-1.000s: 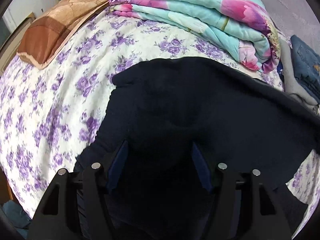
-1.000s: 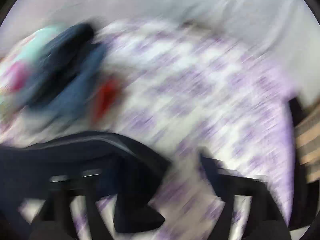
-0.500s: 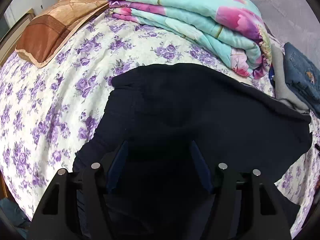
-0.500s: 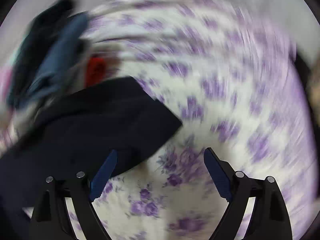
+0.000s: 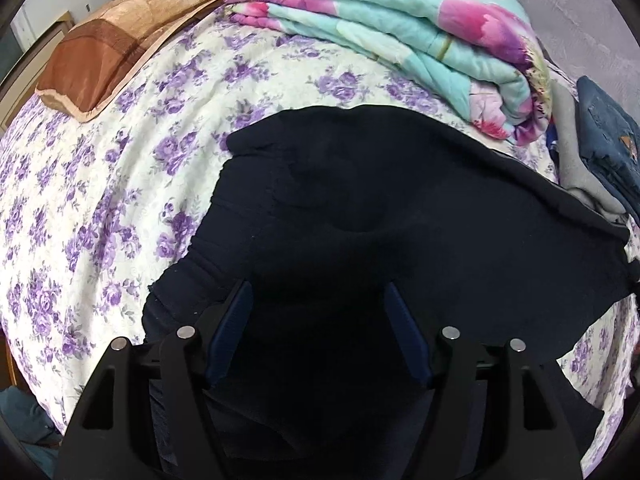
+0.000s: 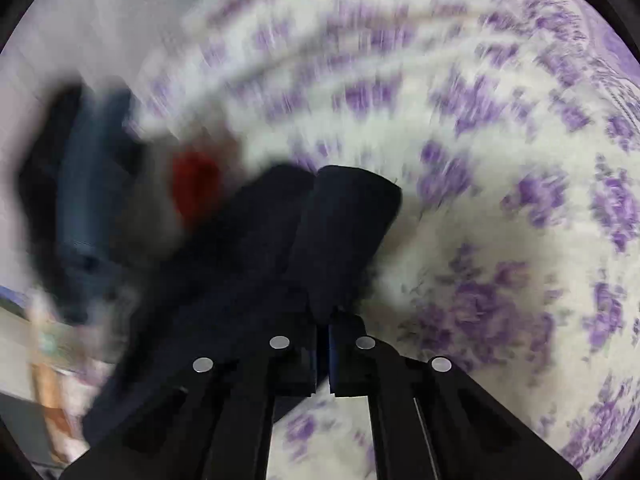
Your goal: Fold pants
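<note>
- The pants (image 5: 380, 208) lie spread on the bed (image 5: 120, 184), dark cloth just beside the quilt (image 5: 400, 36).
- The left claw (image 5: 318, 324) is over the pants, jaws wide apart, gripping nothing.
- The right claw (image 6: 322, 344) is pinched tight on a pants (image 6: 340, 232) edge; that view is blurred.

Our left gripper (image 5: 318, 332) is matte black plastic, its two broad angular arms pierced by long cut-out slots, with four round silver screw heads set in a row across the knuckles. The fingers (image 5: 229, 332) carry dark blue pads on their inner faces. Our right gripper (image 6: 322, 354) is built the same way: black slotted arms, four silver screws, and a thin strip of blue padding showing between its jaws.
</note>
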`<state>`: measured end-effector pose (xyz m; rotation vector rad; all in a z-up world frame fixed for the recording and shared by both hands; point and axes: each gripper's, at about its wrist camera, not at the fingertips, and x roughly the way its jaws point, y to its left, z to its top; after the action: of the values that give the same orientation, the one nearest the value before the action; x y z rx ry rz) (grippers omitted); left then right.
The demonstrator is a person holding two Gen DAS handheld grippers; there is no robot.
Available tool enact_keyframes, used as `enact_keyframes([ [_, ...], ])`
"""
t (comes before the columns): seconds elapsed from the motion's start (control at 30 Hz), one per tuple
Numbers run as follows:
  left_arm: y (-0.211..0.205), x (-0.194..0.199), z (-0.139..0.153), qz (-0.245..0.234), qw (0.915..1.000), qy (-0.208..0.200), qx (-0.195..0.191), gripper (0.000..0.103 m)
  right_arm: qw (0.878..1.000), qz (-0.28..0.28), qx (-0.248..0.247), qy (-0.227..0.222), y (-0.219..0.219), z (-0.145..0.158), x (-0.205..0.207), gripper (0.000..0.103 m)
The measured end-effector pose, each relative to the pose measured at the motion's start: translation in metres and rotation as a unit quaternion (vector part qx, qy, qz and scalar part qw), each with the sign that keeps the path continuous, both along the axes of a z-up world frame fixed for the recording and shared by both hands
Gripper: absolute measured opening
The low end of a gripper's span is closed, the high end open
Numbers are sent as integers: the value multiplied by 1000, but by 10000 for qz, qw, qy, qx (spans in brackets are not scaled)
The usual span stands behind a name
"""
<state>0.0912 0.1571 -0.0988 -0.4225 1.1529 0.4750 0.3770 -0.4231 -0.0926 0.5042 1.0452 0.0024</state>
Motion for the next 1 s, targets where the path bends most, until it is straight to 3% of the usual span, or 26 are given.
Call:
enact_keyframes([
  [0.1,-3,1,2,-140,9999,-71,-32,67,9987,-252,445,16,-32,16,-39,4],
  [0.13,-3,1,1,-178,9998,-80,-63,67,9991,-272,305,59,-39,14,-50,4],
  [0.2,-5,4,-3,-246,9997,-2,-65,67,9971,-495,29,578,-62,-14,-69,6],
  [0.23,-4,6,-4,-269,9996,10,-112,67,9931,-699,197,923,-74,-35,-79,11],
  [0.27,-4,6,-5,-290,9995,15,-151,67,9903,-789,451,1053,-82,-50,-89,12],
  [0.3,-5,7,-5,-327,9994,51,-138,67,9920,-795,461,862,-83,-49,-96,17],
  [0.33,-5,7,-4,-355,9993,60,-105,67,9932,-754,180,863,-81,-42,-99,24],
  [0.37,-4,6,-2,-385,9992,41,-66,67,9930,-742,-251,880,-75,-33,-100,50],
  [0.4,-2,4,2,-400,9992,-11,-30,67,9876,-863,-986,864,-68,-16,-101,73],
  [0.43,0,1,6,-395,9992,-67,-9,68,9839,-928,-1394,619,-62,-1,-104,73],
  [0.47,2,0,9,-380,9992,-103,8,73,9815,-898,-1687,100,-52,21,-107,73],
  [0.53,8,-5,14,-288,9993,-230,55,76,9811,-665,-1779,-379,-37,42,-104,73],
  [0.57,10,-5,15,-287,9993,-250,55,76,9855,-341,-1595,-477,-26,46,-96,73],
  [0.63,12,-1,15,-343,9991,-204,114,76,9918,781,-960,-308,16,38,-76,72],
  [0.73,13,8,17,-462,9980,-208,376,76,9726,2112,-957,-146,100,27,-60,72],
  [0.83,18,17,17,-540,9969,-38,566,76,9386,3297,-989,-222,188,13,-53,72],
  [0.93,24,17,15,-476,9977,-64,476,76,9023,3949,-1686,-387,261,-3,-55,72],
  [1.0,25,14,9,-459,9979,-13,451,77,8768,4042,-2572,-402,291,-30,-40,76],
])
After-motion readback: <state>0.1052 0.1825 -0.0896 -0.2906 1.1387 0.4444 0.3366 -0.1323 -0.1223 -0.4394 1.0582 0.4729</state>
